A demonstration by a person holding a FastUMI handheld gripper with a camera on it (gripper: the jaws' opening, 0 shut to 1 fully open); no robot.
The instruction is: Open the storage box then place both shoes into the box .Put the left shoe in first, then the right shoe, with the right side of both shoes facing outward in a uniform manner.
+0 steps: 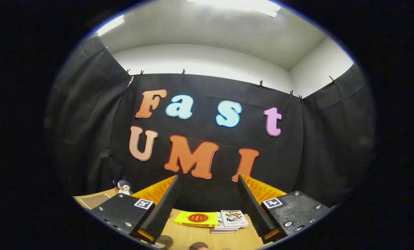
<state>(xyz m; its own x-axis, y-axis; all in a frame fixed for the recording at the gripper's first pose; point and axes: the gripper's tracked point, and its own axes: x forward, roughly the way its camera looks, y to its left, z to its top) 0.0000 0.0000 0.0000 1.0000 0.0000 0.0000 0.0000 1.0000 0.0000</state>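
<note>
- Storage box and shoes: whereabouts not to be told from here; by judgement somewhere toward 6 o'clock, lower than where the jaws aim.
- Gripper [207, 177] tilted upward, jaws released and spread wide, nothing between them but the booth's black cloth wall beyond.
- Table [189, 234] low between the jaws, at 6 o'clock from the tips.
- On it, a yellow book [196, 218] lying flat, long axis running 9 to 3 o'clock; touching it at 3 o'clock, a small stack of booklets [231, 219].
- Penguin plush toy [124, 187] upright at 9 o'clock of the left jaw, well apart from the books.
- Two dark rounded shapes [163, 240] at the table's near edge, 6 o'clock of the book; too little seen to call them shoes.
- Likely needed first: pitching down toward 6 o'clock to find the box's lid before any grasp.
</note>
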